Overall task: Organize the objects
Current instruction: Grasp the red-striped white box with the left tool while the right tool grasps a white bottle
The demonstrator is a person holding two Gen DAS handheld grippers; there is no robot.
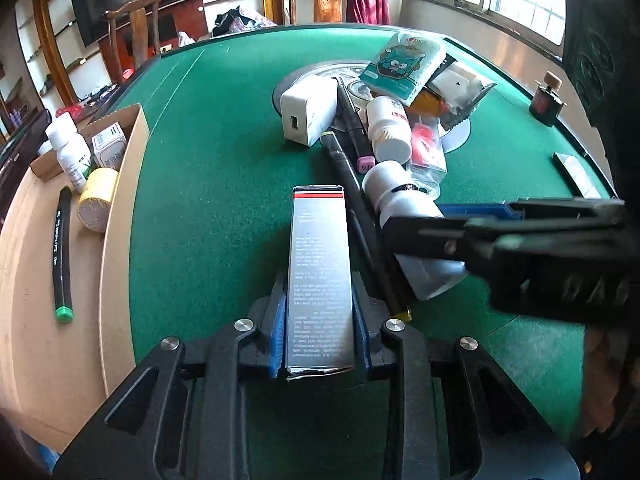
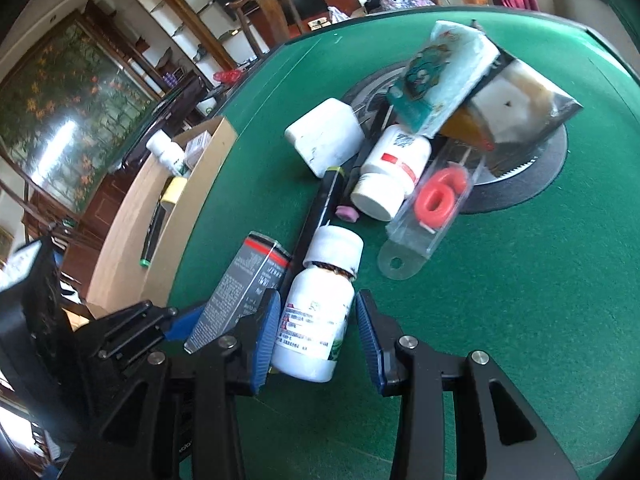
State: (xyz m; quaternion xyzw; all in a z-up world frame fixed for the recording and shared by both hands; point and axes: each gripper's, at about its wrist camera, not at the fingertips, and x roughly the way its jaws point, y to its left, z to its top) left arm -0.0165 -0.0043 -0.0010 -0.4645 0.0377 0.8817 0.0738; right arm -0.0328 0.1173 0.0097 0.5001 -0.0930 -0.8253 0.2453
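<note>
You had the left gripper [image 1: 320, 336] clamped on the grey carton [image 1: 318, 276] near the green table's [image 1: 224, 168] near edge, while the right gripper's [image 2: 316, 336] jaws straddled the white bottle [image 2: 316, 320] without visibly pinching it, so the next move probably called for closing before carrying both left to the cardboard tray [image 1: 120, 184].

A: Left gripper [image 1: 319, 346] status?
B: Blue pads pressed on both sides of the grey carton [image 1: 318, 280], which lies lengthwise on the green table [image 1: 208, 184].
A: Right gripper [image 1: 416, 226]?
B: Enters from the right, blurred, straddling the white bottle [image 1: 400, 196].
A: Cardboard tray [image 1: 120, 184]?
B: Left; holds a green-capped marker [image 1: 63, 252].
</note>
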